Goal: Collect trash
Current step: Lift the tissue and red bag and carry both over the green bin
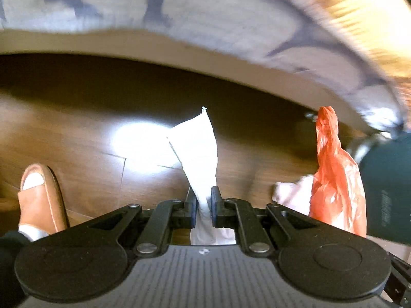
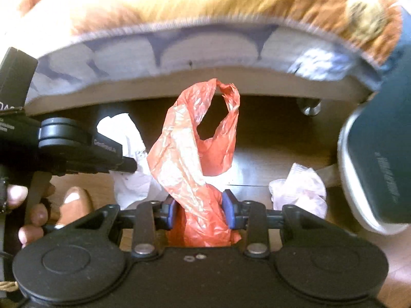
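My left gripper [image 1: 204, 200] is shut on a white tissue [image 1: 199, 151] that sticks up between its fingers, held above the wooden floor. My right gripper [image 2: 199, 205] is shut on a crumpled orange plastic bag [image 2: 190, 148], whose handle loop stands up in front of the camera. The orange bag also shows in the left wrist view [image 1: 334, 174] at the right. The white tissue shows in the right wrist view [image 2: 128, 154] at the left, behind the left gripper's black body. A pale pink crumpled wrapper [image 2: 300, 190] lies on the floor to the right.
A bed edge with a grey patterned cover [image 2: 205, 48] and orange blanket [image 2: 218, 2] runs across the top. A dark teal bin with a pale rim [image 2: 380, 159] stands at the right. A foot in a tan sandal [image 1: 38, 195] is at the left. A metal bed leg [image 2: 309, 106] stands behind.
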Demonstrator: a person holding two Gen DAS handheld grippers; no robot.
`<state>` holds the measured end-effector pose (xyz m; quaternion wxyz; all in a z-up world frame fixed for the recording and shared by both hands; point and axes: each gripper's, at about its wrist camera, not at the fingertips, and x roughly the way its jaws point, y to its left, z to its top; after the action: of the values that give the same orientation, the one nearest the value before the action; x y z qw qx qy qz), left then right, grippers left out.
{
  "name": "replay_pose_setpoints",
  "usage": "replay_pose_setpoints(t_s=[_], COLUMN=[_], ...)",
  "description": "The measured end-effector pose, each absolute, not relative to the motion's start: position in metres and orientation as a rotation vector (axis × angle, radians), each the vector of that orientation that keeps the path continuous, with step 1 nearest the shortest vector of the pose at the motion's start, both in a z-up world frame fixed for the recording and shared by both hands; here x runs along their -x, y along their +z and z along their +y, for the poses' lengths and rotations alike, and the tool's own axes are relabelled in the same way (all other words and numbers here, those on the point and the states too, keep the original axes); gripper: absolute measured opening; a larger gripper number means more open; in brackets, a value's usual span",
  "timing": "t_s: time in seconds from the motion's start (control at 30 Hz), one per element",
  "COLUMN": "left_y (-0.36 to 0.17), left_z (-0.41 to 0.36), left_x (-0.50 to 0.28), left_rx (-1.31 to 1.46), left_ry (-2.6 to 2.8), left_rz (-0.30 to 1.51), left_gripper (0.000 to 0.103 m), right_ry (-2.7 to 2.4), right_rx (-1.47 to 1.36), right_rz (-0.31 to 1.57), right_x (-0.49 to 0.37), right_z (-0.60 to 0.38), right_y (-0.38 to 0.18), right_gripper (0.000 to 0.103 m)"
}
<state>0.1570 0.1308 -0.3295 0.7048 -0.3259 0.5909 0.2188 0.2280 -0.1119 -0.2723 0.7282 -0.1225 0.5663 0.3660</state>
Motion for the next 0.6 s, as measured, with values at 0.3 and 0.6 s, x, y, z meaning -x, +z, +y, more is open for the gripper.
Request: replay_pose_setpoints(t_s=[0.3, 0.6], left_y=[-0.197, -0.110], left_z=[0.082, 0.013], left_x=[-0.135, -0.151], left_rx=[0.652, 0.539], left_ry=[0.356, 0.178], left_rz=[1.146, 0.997], left_gripper=[0.010, 0.011], right_ry=[0.785, 0.737], right_rx=[0.187, 0.078], right_rz=[1.105, 0.975], right_x=[-0.198, -0.196], right_z=[-0.174, -0.235], right_y=[-0.165, -0.094], right_gripper=[0.035, 0.035])
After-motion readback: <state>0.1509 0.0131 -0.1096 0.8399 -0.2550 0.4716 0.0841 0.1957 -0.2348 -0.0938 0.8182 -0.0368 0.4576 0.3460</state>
